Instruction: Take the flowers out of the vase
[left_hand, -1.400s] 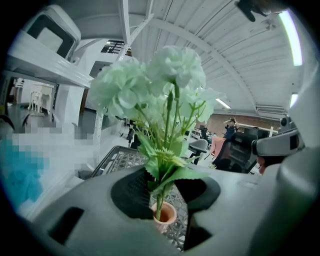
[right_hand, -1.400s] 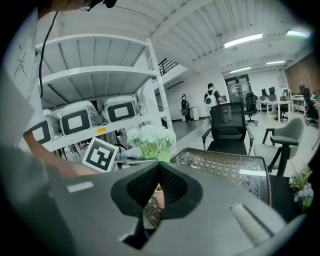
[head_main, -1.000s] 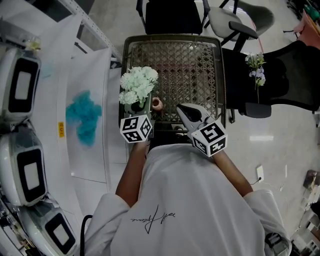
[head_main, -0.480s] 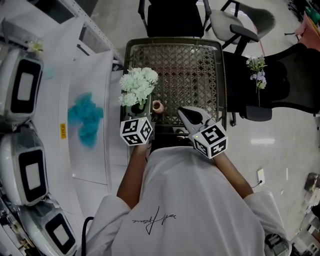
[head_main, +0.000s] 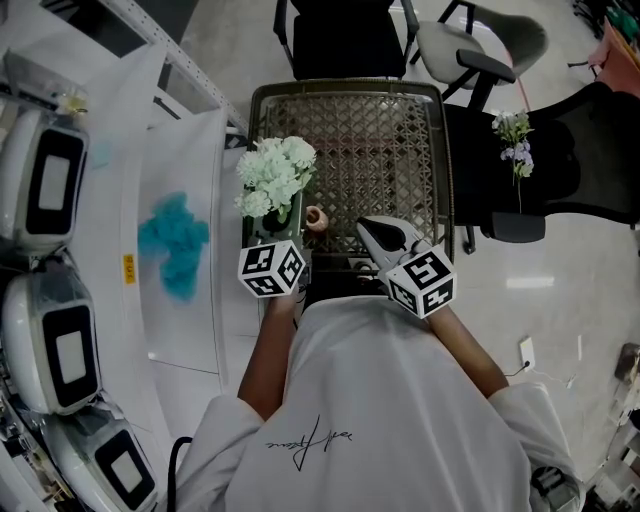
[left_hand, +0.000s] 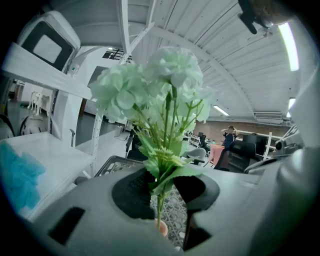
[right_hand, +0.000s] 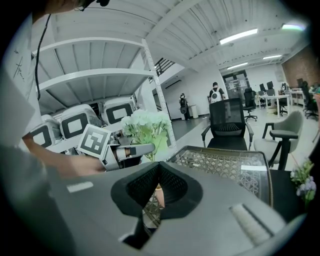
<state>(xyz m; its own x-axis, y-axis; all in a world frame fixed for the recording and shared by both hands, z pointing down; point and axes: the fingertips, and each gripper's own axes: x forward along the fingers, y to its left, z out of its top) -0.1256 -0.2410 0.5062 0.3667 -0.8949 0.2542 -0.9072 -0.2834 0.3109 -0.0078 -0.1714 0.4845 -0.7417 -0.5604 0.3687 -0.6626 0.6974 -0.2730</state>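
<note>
A bunch of pale green-white flowers (head_main: 275, 170) stands up out of my left gripper (head_main: 276, 228), which is shut on the green stems (left_hand: 160, 202). Just below the jaws sits the small pinkish vase (head_main: 317, 217), its rim (left_hand: 163, 228) showing under the stems. Whether the stem ends are still inside it is hidden. My right gripper (head_main: 362, 222) rests to the right of the vase with its tips (right_hand: 159, 169) together and nothing held. The vase (right_hand: 159, 196) shows beyond them, apart from the pads.
The vase stands near the front left edge of a lattice-patterned table (head_main: 380, 140). A white bench (head_main: 120, 230) with blue fluff (head_main: 172, 240) and white machines (head_main: 50, 180) lies left. Office chairs (head_main: 345, 35) stand behind, and a purple sprig (head_main: 513, 135) lies on the black chair at right.
My left gripper has risen a little with the flowers in it, and more of the vase now shows beside it. The right gripper has kept still.
</note>
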